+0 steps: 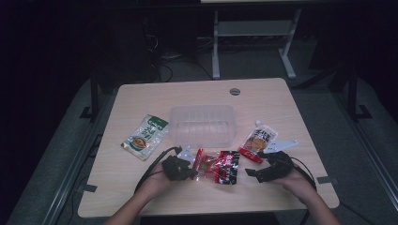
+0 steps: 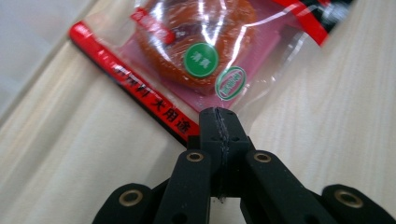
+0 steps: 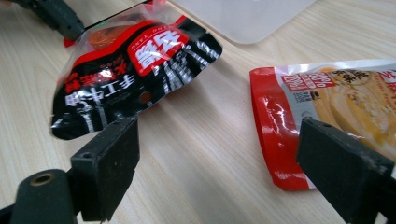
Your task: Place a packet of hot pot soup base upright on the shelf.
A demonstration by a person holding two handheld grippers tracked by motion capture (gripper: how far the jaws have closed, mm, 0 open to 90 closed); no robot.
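Your left gripper (image 1: 191, 171) has its jaws clamped tight on the clear edge of the red and black snack packet (image 1: 219, 167), which sits near the front of the table (image 1: 141, 187), just in front of the clear plastic tub (image 1: 202, 124). In the left gripper view you can see the packet (image 2: 196, 56) pinched right at its see-through corner, with the green stickers just past the jaw tips. Your right gripper (image 1: 252, 173) has its jaws spread wide with nothing between them, hovering just beside the packet. From the right gripper view, the packet (image 3: 135, 70) is lifted off the wood at one end, and the red and white sauce pouch (image 3: 327, 107) lies flat close by. A green soup packet (image 1: 145, 136) sits off to the left of the tub.
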